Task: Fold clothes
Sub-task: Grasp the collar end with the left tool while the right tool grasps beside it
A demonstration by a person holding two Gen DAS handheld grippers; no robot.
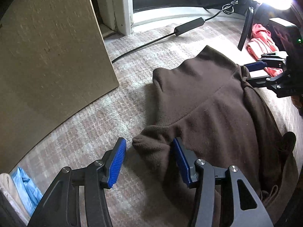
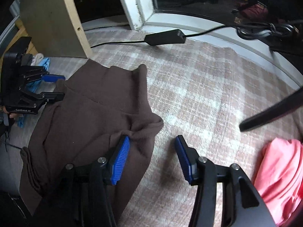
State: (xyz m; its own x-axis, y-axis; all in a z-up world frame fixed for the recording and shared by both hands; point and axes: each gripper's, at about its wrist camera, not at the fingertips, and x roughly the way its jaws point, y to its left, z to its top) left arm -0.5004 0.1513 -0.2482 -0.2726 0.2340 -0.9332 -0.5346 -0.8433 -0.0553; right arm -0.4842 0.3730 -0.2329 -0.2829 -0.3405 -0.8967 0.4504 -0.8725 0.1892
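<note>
A brown fleece garment (image 1: 217,109) lies spread on a checked rug (image 1: 132,94). In the left wrist view my left gripper (image 1: 149,158) stands open at the garment's near left corner. A fold of cloth lies between its blue pads without being pinched. My right gripper (image 1: 253,72) shows at the garment's far right edge, also open. In the right wrist view the right gripper (image 2: 152,157) is open. Its left pad rests over a bunched corner of the brown garment (image 2: 85,113), and its right pad hangs above bare rug. The left gripper (image 2: 58,87) is at the cloth's far left edge.
A large tan board (image 1: 47,56) leans at the left. A black power brick (image 1: 189,26) and its cable cross the rug by the window frame. A tripod leg (image 1: 244,34) and a pink garment (image 2: 280,179) lie at the right. Light blue cloth (image 1: 26,189) lies at the near left.
</note>
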